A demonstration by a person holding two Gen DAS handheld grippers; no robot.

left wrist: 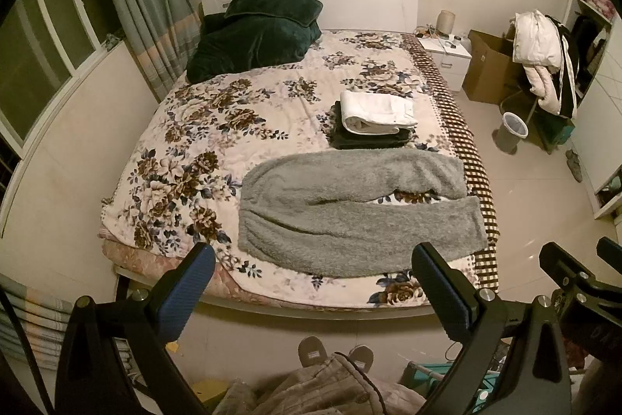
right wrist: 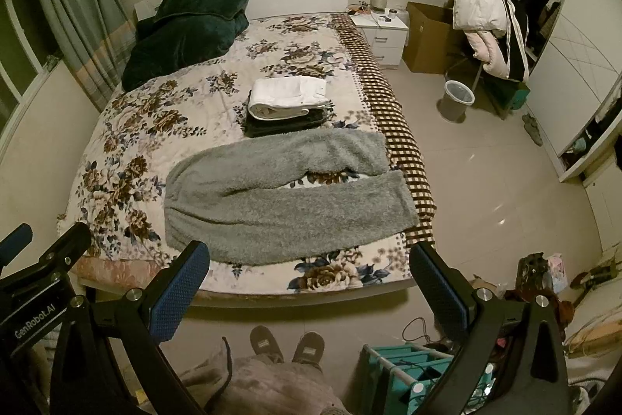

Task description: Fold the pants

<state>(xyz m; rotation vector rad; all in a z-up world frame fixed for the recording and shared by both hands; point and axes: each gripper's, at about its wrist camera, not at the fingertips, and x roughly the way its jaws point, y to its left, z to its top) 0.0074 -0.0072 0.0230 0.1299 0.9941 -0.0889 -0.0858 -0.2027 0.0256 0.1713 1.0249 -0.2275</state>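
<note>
Grey fleece pants lie flat near the foot of the bed, waist to the left, two legs reaching right with a small gap between them. They also show in the right wrist view. My left gripper is open and empty, held above the bed's foot edge, short of the pants. My right gripper is open and empty at the same distance. Each gripper's side shows at the edge of the other's view.
A folded white garment sits on folded dark clothes just behind the pants. Dark green pillows lie at the headboard. A nightstand, cardboard box, clothes chair and bin stand right of the bed. A teal rack is by my feet.
</note>
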